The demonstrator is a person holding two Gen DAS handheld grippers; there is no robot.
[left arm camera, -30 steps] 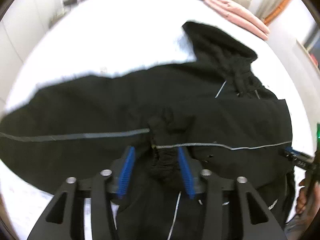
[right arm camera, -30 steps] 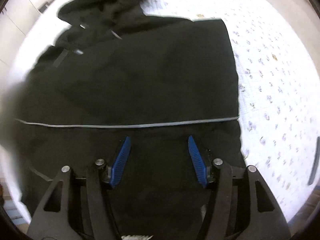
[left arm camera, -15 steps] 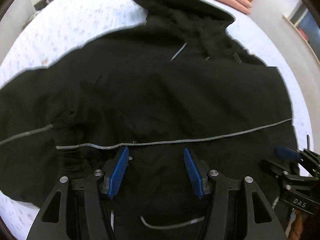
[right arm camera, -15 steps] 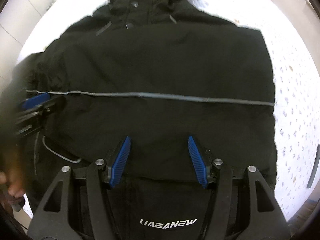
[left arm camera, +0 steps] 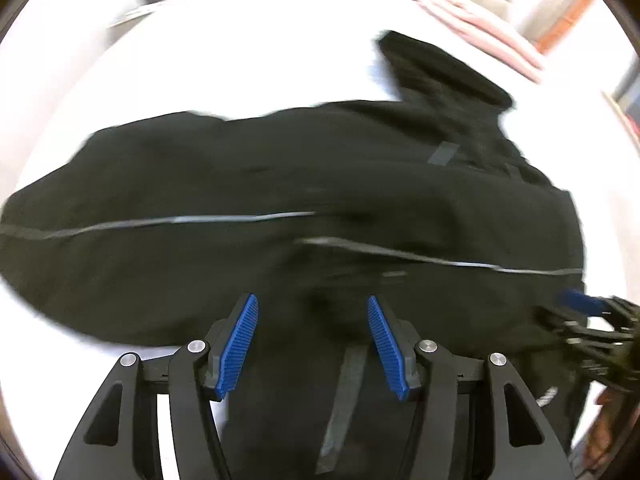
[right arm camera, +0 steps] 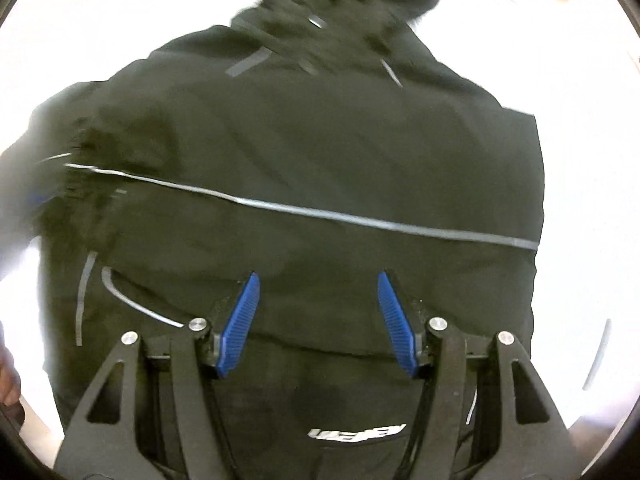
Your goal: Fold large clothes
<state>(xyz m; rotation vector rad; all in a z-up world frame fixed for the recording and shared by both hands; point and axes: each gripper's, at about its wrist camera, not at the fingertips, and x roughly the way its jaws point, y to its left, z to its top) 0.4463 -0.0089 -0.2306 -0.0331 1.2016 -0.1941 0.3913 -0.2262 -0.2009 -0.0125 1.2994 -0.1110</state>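
A large black hooded jacket (left arm camera: 304, 184) with thin grey reflective stripes lies spread on a white bed (left arm camera: 224, 60); it also fills the right wrist view (right arm camera: 320, 152), hood at the top. One sleeve stretches out to the left in the left wrist view. My left gripper (left arm camera: 313, 302) is open and empty over the jacket's lower part. My right gripper (right arm camera: 318, 278) is open and empty over the lower back, above a white logo (right arm camera: 356, 433). The right gripper also shows at the right edge of the left wrist view (left arm camera: 588, 312).
Pink folded bedding (left arm camera: 480, 36) lies at the far side of the bed. The white patterned bed cover (right arm camera: 592, 160) extends to the right of the jacket. A hand shows at the lower left edge (right arm camera: 8, 380).
The left gripper has swung left, so the outstretched sleeve is back in its view. The right gripper has moved slightly closer to the jacket. Both stay open. The frames are blurred by motion.
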